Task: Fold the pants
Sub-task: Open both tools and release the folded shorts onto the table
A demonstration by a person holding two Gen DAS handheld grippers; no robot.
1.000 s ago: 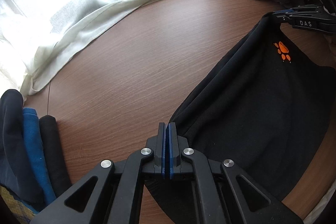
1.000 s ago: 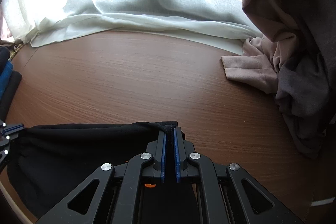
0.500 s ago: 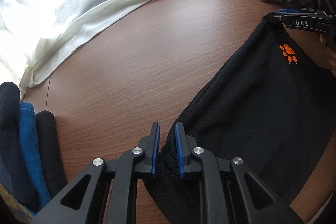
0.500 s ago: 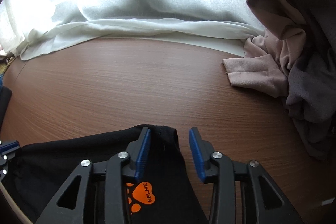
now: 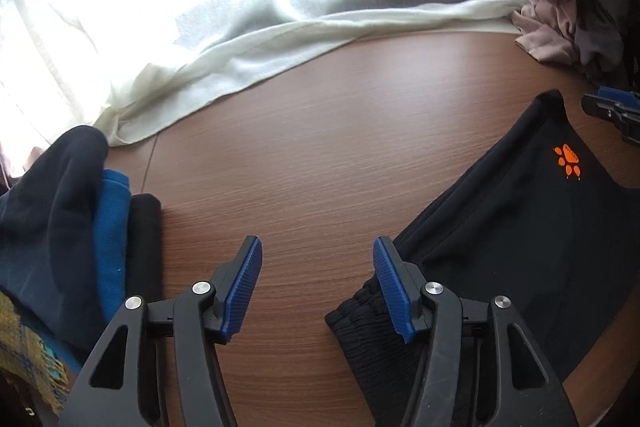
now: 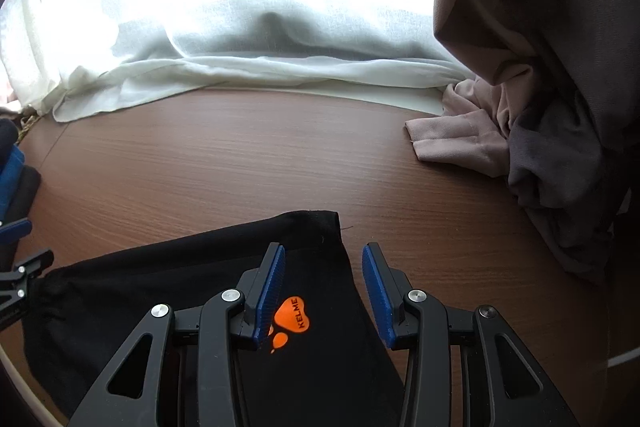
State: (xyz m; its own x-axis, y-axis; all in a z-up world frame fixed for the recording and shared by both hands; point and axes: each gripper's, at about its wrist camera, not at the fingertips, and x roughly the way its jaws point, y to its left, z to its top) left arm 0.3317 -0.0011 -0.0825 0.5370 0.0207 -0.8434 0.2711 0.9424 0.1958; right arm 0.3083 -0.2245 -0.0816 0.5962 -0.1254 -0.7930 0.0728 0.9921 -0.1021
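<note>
Pants (image 5: 500,227) flat, lower part cut off | left gripper (image 5: 318,287) wide | right gripper (image 6: 324,291) wide

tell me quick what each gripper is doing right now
Left gripper: open, holding nothing; the black pants lie beside its right finger.
Right gripper: open, holding nothing, above the pants' orange logo.
</note>
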